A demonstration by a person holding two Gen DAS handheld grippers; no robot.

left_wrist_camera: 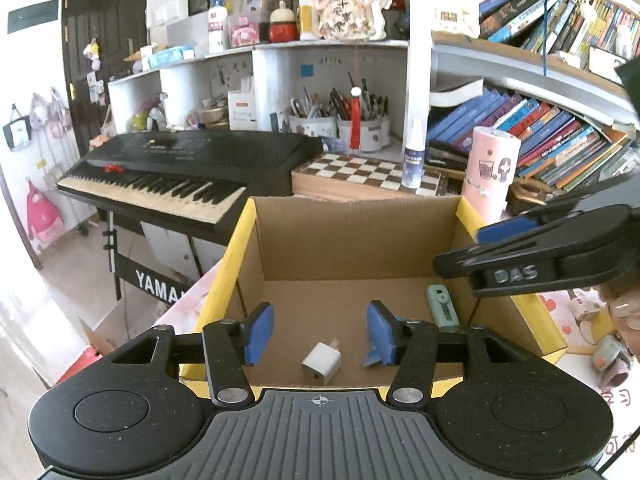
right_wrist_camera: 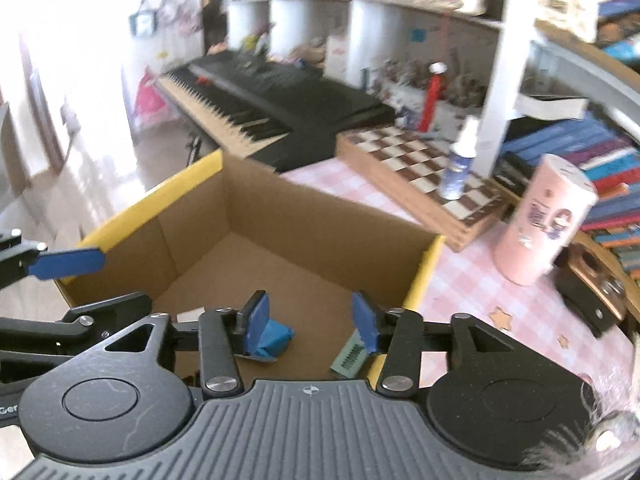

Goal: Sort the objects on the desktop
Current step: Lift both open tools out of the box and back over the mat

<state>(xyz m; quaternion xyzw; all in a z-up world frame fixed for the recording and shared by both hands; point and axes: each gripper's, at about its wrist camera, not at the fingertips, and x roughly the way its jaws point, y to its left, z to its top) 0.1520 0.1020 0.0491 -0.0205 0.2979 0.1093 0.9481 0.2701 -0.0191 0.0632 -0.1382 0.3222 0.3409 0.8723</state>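
A home study or child's room is shown. This is indicated by shelves crammed with books (left_wrist_camera: 520,128), pen pots (left_wrist_camera: 360,128), an electronic keyboard (left_wrist_camera: 180,168) on a stand, a chessboard (left_wrist_camera: 360,172), and bags hung on the wall (left_wrist_camera: 40,128). The desk (right_wrist_camera: 480,292) is covered with a pink checked cloth.

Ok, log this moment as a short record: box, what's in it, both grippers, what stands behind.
container: cardboard box with yellow rim, open top
inside box: white charger, green stapler, blue wrapped thing, all lying on the floor of the box
left gripper: open, nothing between the pads, above the box
right gripper: open, nothing held, above the box
behind box: chessboard with spray bottle on it, pink can, keyboard
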